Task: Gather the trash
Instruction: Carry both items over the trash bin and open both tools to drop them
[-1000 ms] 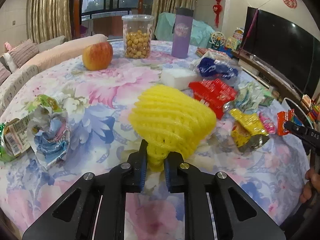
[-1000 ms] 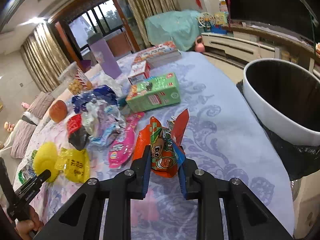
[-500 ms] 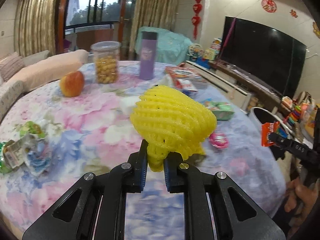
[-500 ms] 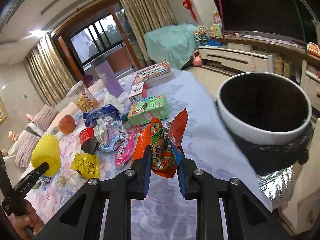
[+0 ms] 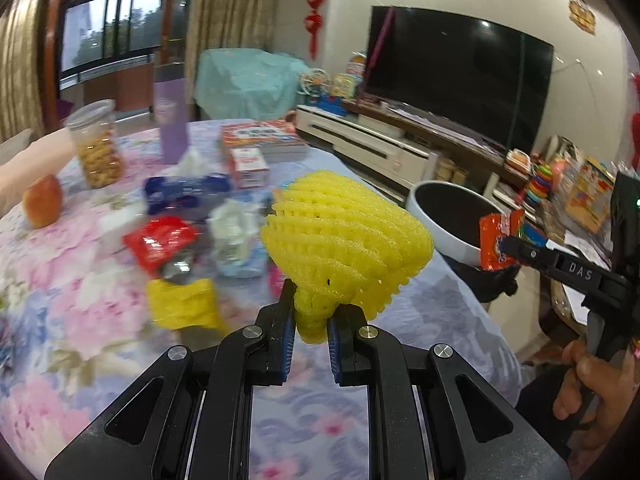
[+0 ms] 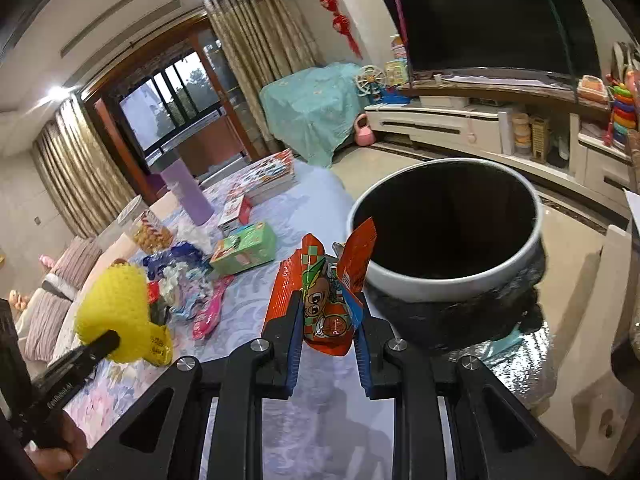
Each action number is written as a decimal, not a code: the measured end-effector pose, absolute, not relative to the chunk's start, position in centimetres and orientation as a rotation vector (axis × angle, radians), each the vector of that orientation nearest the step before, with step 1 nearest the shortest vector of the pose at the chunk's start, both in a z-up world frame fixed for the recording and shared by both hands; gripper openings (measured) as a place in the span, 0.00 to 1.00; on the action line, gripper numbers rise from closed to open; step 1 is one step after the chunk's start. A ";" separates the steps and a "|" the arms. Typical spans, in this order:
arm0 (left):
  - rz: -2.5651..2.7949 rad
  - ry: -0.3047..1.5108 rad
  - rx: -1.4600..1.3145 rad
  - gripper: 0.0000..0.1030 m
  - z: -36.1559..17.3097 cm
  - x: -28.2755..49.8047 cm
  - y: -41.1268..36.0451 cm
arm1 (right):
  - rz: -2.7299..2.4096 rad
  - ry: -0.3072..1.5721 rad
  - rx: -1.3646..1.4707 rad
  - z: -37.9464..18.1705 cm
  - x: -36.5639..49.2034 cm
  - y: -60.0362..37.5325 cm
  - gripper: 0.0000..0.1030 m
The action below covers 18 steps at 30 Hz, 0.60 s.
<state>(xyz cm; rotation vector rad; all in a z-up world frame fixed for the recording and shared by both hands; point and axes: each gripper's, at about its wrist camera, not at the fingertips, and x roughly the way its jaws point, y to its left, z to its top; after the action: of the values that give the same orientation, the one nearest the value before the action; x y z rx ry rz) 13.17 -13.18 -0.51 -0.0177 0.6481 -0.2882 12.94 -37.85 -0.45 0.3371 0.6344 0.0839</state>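
Note:
My left gripper point(image 5: 312, 320) is shut on the narrow end of a yellow foam fruit net point(image 5: 344, 240), held above the floral tablecloth point(image 5: 72, 320). My right gripper point(image 6: 329, 320) is shut on an orange snack wrapper point(image 6: 326, 292), lifted just before the rim of a white trash bin point(image 6: 452, 276) with a black liner. In the left wrist view the bin point(image 5: 444, 224) stands past the table's right edge, and the right gripper point(image 5: 508, 246) holds the wrapper point(image 5: 494, 240) beside it. The foam net point(image 6: 112, 316) shows at the left of the right wrist view.
Loose wrappers lie on the table: red point(image 5: 160, 240), yellow point(image 5: 180, 304), blue point(image 5: 184, 192), pink point(image 6: 210, 312). A green box point(image 6: 244, 248), books point(image 6: 268, 176), a purple bottle point(image 5: 170, 124), a snack jar point(image 5: 98, 148) and an apple point(image 5: 42, 200) stand farther back. A TV point(image 5: 452, 76) and cabinet line the wall.
Both grippers have swung right and risen toward the bin with their loads still held. The bin now fills more of the right wrist view and has come into the left wrist view.

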 end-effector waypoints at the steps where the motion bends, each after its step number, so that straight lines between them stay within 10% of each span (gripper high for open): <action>1: -0.299 0.653 -0.014 0.12 -0.6 13.2 -13.9 | 0.078 0.633 0.338 -0.3 12.9 -38.2 0.22; 18: -0.411 0.700 0.046 0.12 -1.0 17.2 -21.8 | -0.007 0.643 0.373 0.0 14.1 -44.0 0.22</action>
<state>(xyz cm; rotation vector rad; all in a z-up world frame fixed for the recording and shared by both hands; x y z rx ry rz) 17.18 -21.78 -1.01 0.0465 0.7001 -0.4112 14.14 -44.01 0.02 0.3726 0.6431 -0.0072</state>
